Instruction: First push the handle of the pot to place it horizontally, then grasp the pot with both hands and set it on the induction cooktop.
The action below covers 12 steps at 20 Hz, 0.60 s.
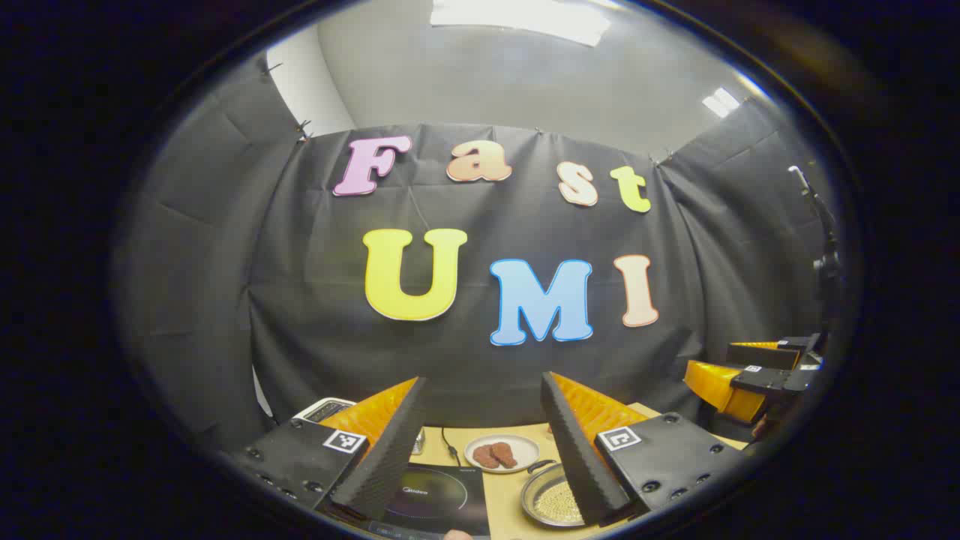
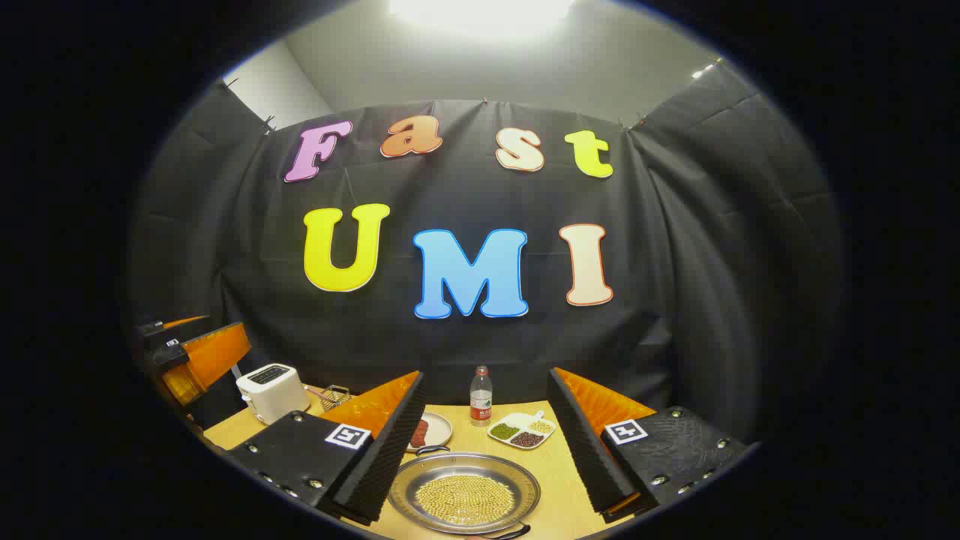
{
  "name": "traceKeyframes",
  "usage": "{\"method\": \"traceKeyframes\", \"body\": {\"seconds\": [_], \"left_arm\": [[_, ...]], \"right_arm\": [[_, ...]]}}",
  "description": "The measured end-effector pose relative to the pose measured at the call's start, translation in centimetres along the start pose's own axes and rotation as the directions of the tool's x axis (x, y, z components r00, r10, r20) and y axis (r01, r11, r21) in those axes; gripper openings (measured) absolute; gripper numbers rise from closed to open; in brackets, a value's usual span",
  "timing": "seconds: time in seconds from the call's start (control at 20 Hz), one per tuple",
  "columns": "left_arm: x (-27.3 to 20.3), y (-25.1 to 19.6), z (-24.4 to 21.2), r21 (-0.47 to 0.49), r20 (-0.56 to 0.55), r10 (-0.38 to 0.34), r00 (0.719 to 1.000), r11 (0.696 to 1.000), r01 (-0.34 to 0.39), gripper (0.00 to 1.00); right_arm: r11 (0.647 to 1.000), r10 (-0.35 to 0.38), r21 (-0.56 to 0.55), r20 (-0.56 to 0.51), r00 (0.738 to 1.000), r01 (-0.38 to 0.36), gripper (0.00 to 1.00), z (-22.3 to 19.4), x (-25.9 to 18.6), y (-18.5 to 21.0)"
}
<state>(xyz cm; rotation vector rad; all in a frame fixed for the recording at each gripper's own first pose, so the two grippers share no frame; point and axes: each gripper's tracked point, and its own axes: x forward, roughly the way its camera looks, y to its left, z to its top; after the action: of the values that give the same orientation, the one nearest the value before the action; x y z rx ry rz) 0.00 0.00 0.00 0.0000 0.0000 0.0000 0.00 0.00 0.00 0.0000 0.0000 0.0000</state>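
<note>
A shallow metal pot [image 2: 465, 491] full of small yellow beans sits on the wooden table, with one loop handle at its far rim and one at its near rim. My right gripper [image 2: 480, 457] hangs open above it, a finger on either side. In the left gripper view the same pot [image 1: 551, 502] lies at the lower right, partly behind one finger. The black induction cooktop [image 1: 435, 499] lies below my left gripper [image 1: 480, 450], which is open with nothing between its fingers. My right gripper [image 1: 750, 379] appears at the far right of that view, and my left gripper [image 2: 195, 356] at the far left of the right gripper view.
A plate of brown meat pieces [image 1: 501, 453] lies behind the cooktop. A white toaster [image 2: 271, 390] and a small wire basket [image 2: 334, 395] stand at the back left. A water bottle [image 2: 481, 396] and a divided dish of beans [image 2: 523, 430] stand at the back.
</note>
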Motion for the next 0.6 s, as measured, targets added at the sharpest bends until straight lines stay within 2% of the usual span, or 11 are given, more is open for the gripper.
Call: {"method": "traceKeyframes", "body": {"seconds": [0.6], "left_arm": [[0.5,0.0,-0.9,0.006,-0.013,-0.017,1.0,1.0,0.017,0.96]], "right_arm": [[1.0,-0.023,0.005,-0.036,0.999,0.023,0.98,-1.3,-0.1,-0.8]]}}
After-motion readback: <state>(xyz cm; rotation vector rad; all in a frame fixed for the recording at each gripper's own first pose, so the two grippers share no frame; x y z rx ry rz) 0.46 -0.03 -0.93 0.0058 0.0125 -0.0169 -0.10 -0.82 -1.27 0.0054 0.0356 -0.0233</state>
